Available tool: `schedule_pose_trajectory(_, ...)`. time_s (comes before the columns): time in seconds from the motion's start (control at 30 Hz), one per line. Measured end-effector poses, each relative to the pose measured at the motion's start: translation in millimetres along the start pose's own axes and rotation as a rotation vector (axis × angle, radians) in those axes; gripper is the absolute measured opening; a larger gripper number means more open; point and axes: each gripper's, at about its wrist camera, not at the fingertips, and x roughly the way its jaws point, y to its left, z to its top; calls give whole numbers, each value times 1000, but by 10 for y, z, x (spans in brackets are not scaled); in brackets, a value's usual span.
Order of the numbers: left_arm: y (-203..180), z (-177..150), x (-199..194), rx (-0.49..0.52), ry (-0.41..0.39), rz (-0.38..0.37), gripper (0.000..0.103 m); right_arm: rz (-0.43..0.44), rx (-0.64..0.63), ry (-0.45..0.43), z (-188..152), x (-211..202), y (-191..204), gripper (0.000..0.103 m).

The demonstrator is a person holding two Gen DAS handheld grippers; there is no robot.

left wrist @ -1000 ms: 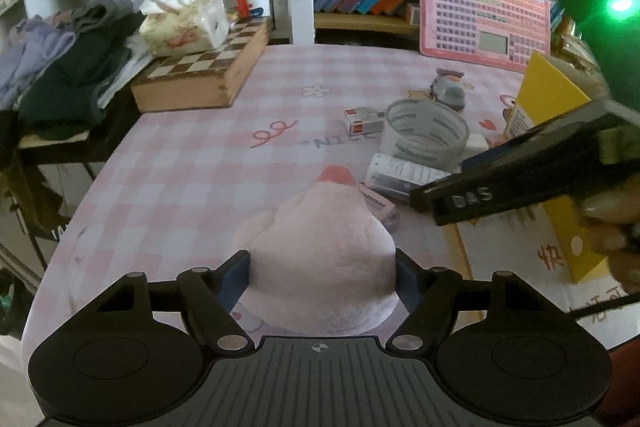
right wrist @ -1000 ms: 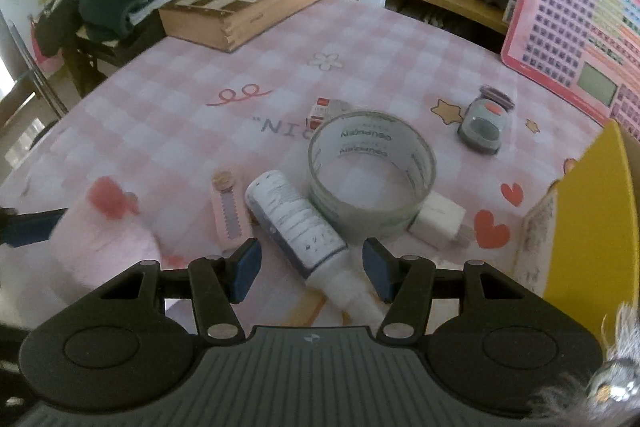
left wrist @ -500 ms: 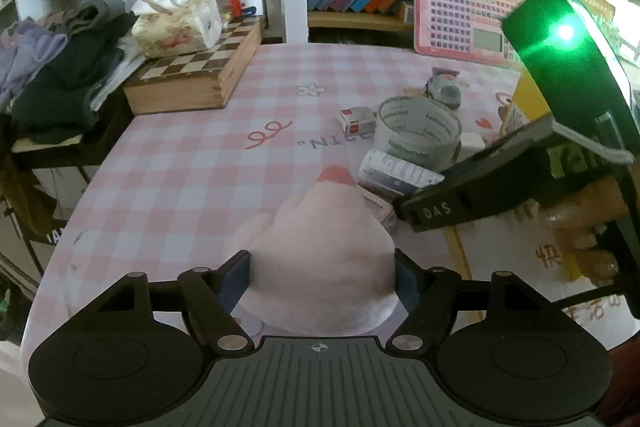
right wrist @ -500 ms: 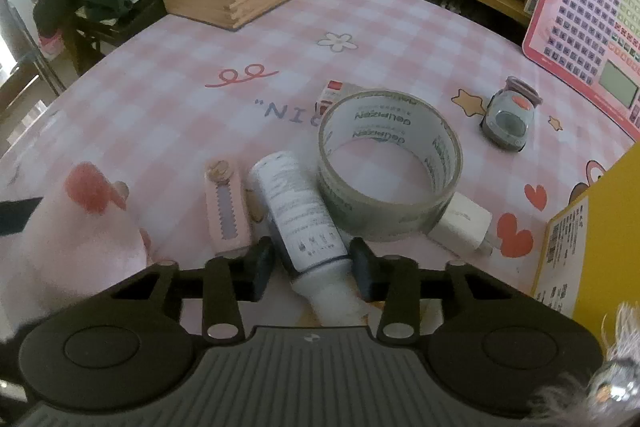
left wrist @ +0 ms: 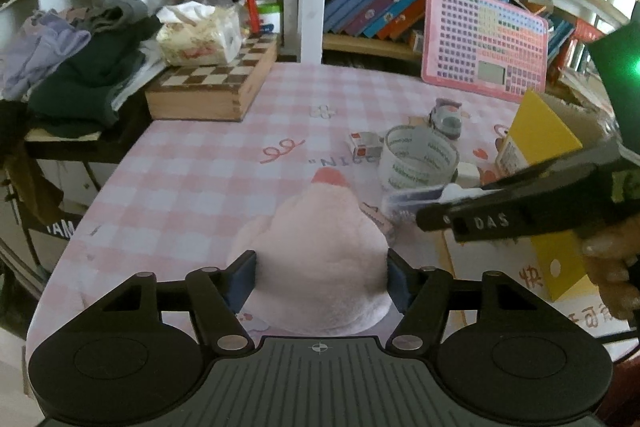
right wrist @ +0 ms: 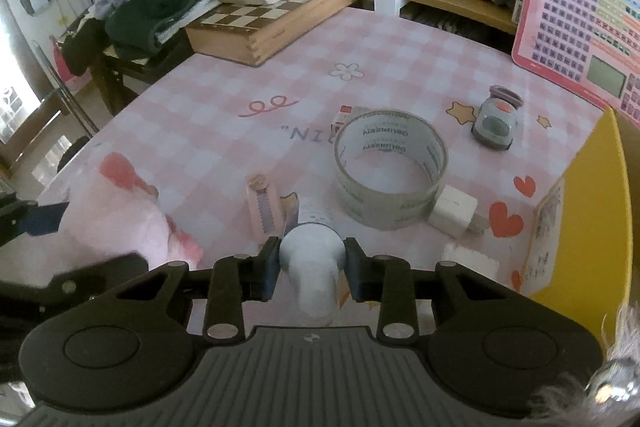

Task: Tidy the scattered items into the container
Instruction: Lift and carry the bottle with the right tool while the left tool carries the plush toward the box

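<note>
Your right gripper (right wrist: 312, 269) is clamped on the bottle (right wrist: 310, 259), lifted for the yellow box (right wrist: 592, 211) at right. Your left gripper (left wrist: 320, 277) is closing around the plush (left wrist: 320, 259), pads touching its sides; soft, so squeeze further.

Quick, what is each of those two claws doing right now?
Left gripper: closing on the pink plush toy.
Right gripper: shut on the white bottle.

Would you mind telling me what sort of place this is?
Most likely a child's room or study at home: bookshelves packed with books, a pink toy keyboard, and a pink checked tablecloth.
</note>
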Motion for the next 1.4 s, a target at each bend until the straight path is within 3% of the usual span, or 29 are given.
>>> schedule_pose_trajectory(0.93, -14, -105, -662, -17, -125, -83, 66, 17, 66, -97, -365, -807, 161, 31)
schedule_pose_trajectory(1.4, -68, -418, -1117, 11, -144, -137, 66, -1, 111, -123, -817, -1274, 431, 31)
